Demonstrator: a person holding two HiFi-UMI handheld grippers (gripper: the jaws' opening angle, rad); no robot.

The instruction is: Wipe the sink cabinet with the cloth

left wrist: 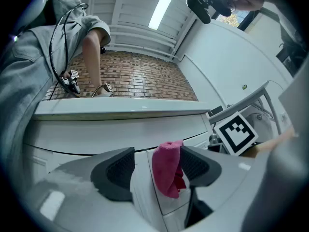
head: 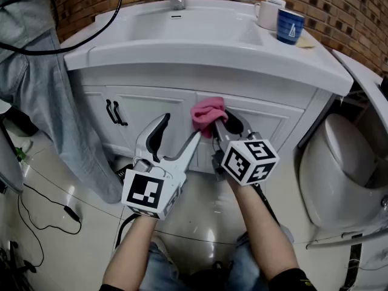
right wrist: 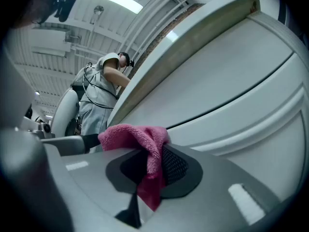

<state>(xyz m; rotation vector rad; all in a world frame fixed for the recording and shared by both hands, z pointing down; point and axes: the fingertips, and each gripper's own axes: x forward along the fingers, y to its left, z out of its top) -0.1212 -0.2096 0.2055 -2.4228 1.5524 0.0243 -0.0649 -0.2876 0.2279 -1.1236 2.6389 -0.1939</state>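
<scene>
At the far left a grey garment [head: 36, 71] hangs down past the left corner of the desk [head: 200, 56], the white top over the sink cabinet [head: 151, 111]. The cabinet front is glossy white with panelled doors, and black handles [head: 115, 113] sit on the left door.

Next comes the left tool [head: 180, 129], held below the front edge of the desk with its jaws wide apart and gripping nothing. The cloth only shows in the gap because it hangs just beside the jaw nearer the other tool.

The cloth [head: 208, 111] is pink, fuzzy and bunched into a lump. It sits just under the middle of the desk's front edge, at the top of the right door beside the door seam. I cannot tell if it truly presses on the paint. The right tool [head: 218, 123] is clamped on a fold of it, with a loose tail drooping below the jaws.

It looks light, soft and limp, so I judge it best pinched by a thick fold, leaving a pad proud of the jaws. The cabinet looks hard, smooth and fixed.

A white mug [head: 267, 14] and a blue cup [head: 290, 26] stand at the desk's right rear corner. A toilet [head: 339, 162] stands further right.
</scene>
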